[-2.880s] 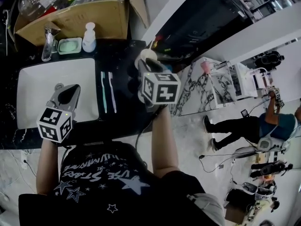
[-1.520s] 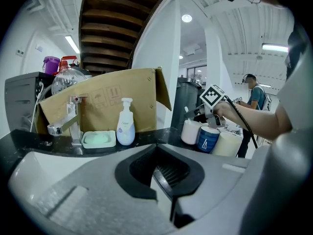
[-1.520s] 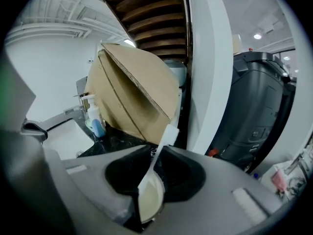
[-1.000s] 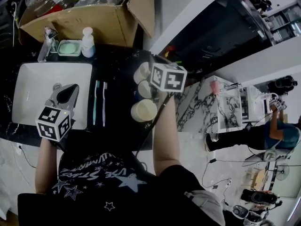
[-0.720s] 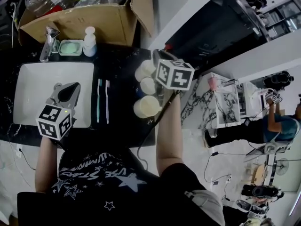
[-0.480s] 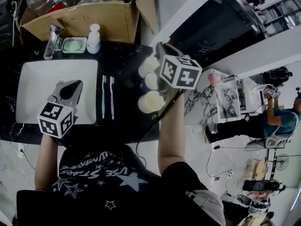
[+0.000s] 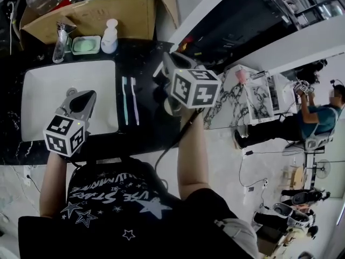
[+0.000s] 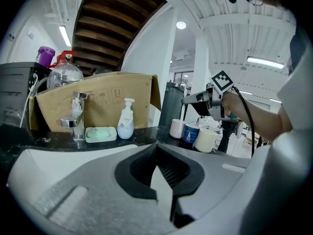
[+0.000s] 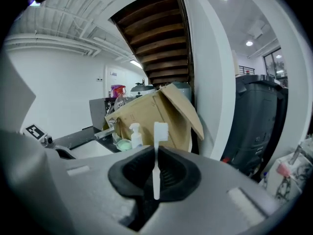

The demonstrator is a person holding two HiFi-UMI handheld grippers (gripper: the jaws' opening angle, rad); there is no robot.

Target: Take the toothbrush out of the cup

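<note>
Dark marble worktop (image 7: pixel 145 125) with a white sink (image 7: pixel 38 99) set in at left and an open cardboard box (image 7: pixel 102 15) behind it. Right hand-held gripper (image 9: pixel 156 150): jaws closed on a white toothbrush (image 9: pixel 156 166), gripped on the handle and held upright, bristle head on top; likely kept vertical so it draws straight up without catching a rim. From the left gripper view this gripper sits directly above the three cups (image 8: pixel 190 134) at the worktop's right end. Whether the brush's lower end is clear of the blue cup I cannot tell. Two more toothbrushes (image 7: pixel 129 99) lie side by side just beside the sink's right edge, so the held one probably goes there too. Left hand-held gripper (image 8: pixel 157 153): jaws together, nothing in them, parked over the sink, apparently to stay out of the way. Judgement: extraction almost done or done, placing still to do.
</note>
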